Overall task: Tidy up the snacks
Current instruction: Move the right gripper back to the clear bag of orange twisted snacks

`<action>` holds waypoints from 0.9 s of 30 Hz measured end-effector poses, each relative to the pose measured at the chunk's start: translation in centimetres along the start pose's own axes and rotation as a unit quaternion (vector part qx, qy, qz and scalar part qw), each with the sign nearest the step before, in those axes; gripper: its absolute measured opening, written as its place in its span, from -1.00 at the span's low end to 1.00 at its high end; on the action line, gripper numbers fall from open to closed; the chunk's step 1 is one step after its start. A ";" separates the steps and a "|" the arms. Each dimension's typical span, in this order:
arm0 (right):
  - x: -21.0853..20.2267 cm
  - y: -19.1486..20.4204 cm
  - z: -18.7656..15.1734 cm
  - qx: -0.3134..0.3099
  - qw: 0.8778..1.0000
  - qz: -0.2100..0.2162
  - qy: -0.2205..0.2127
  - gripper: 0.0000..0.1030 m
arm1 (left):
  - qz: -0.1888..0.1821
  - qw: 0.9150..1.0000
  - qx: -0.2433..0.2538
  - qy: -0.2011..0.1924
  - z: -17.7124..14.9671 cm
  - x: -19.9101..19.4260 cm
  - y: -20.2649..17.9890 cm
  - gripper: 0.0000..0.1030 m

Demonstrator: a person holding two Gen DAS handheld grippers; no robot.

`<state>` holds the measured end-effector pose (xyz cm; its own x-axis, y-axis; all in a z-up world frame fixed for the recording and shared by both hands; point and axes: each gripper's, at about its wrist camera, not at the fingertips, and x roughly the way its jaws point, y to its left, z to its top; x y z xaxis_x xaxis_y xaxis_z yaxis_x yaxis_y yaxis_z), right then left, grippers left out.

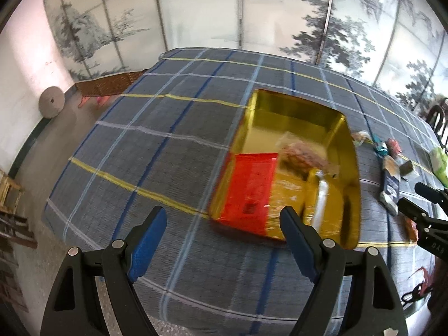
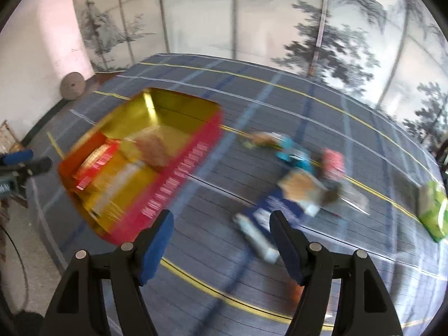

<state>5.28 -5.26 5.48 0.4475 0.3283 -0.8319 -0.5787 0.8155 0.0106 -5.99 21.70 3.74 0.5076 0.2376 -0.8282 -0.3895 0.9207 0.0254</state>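
Both hand-held grippers, left (image 1: 222, 242) and right (image 2: 221, 245), spread wide, empty. Tin (image 1: 353, 151) part-filled; next: right takes blue packet (image 2: 275, 205) from bench (image 1: 156, 151).

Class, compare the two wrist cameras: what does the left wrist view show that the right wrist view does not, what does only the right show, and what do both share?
Only the left wrist view shows the woven mat on the floor beyond the table.

Only the right wrist view shows the tin's red outer wall with white print, and the pink packet.

Both show the gold tin holding a red packet, loose snacks on the plaid cloth, the green packet, and open, empty grippers: left gripper, right gripper.
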 end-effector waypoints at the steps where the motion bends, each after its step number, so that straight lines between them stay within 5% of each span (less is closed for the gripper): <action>1: -0.1 -1.0 -0.5 0.002 1.000 -0.006 0.003 0.41 | -0.003 1.000 0.005 0.001 0.1 0.1 -0.6 0.56; 11: 1.0 -7.0 -5.4 0.034 0.998 -0.026 0.043 0.41 | -0.030 0.998 0.054 0.005 0.1 0.5 -6.3 0.56; 27: 2.7 -8.2 -7.2 0.032 0.999 -0.005 0.034 0.27 | -0.069 0.990 0.125 0.010 -0.4 0.9 -14.2 0.56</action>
<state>6.37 -14.50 -0.80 0.4044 0.2888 -0.8678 -0.5289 0.8479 0.0357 -0.26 8.72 2.41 0.5267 0.1003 -0.8441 -0.1142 0.9924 0.0466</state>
